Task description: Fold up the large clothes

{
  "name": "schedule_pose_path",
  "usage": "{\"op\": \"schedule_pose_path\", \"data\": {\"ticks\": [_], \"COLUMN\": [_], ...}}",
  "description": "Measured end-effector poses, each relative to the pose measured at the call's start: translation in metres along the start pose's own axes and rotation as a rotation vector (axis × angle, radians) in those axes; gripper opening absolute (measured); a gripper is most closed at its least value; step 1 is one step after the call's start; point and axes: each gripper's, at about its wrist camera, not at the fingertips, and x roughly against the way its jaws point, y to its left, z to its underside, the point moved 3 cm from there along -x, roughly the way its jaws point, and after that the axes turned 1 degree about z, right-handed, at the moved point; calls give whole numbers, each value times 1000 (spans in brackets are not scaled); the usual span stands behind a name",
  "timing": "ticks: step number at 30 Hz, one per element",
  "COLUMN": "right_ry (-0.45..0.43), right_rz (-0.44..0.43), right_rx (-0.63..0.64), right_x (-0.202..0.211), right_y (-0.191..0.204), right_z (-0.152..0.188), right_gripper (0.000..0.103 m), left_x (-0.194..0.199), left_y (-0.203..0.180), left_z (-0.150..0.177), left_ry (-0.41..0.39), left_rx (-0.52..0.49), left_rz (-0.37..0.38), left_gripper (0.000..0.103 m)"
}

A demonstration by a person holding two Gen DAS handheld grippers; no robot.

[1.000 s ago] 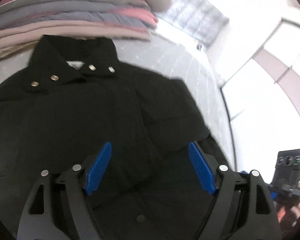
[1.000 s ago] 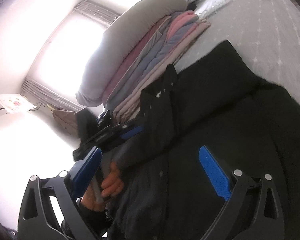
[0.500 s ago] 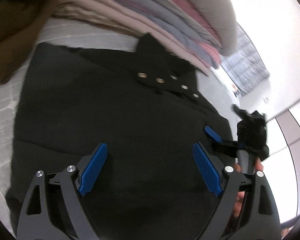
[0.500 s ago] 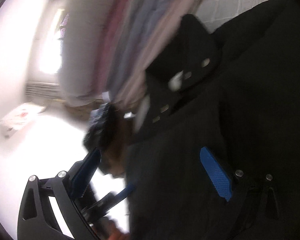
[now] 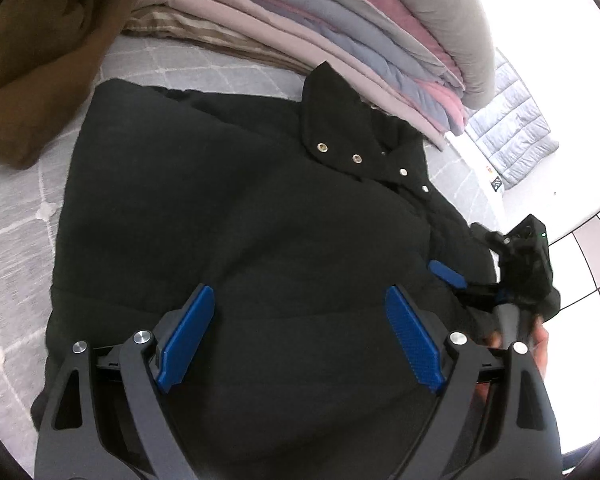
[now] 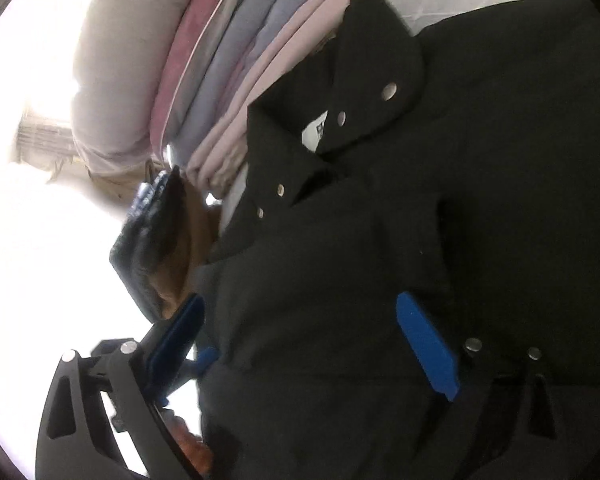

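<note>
Black jacket (image 5: 260,216) spread flat on the grey quilted bed (image 5: 16,240), collar against the stacked bedding (image 5: 340,32), my left gripper (image 5: 300,336) spread wide above its lower body, my right gripper (image 6: 312,344) spread too at its right edge, brown garment (image 5: 40,60) crowding the left corner
</note>
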Motion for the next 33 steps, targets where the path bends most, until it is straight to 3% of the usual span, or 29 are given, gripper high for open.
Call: {"op": "schedule_pose_path", "data": {"ticks": [4,8,13,16,20,25,30,33], "right_ry": [-34,-36,-50,-73,-31,55,115,144], "right_rz": [14,140,267,257,235,226,117,65], "right_rx": [159,273,197,82,-21,-98,-152,-167], "right_x": [79,174,273,315,338,333,327,327], "right_y": [29,14,-62,-102,-142,-181,-194,-198], "right_z": [27,81,146,178,218,246,259,261], "right_gripper": [96,96,96,96,96,96,96,96], "left_x": [28,81,160,194,207,165,143,144], "left_y": [-4,-6,23,65,122,161,176,166], "left_z": [8,39,107,153,209,254,271,285], "left_ry": [11,47,64,81,131,278,320,368], "left_rx": [-7,-58,-68,7,137,238,364,376], "left_rz": [69,127,138,102,52,92,266,380], "left_gripper": [84,84,90,91,91,91,91,91]}}
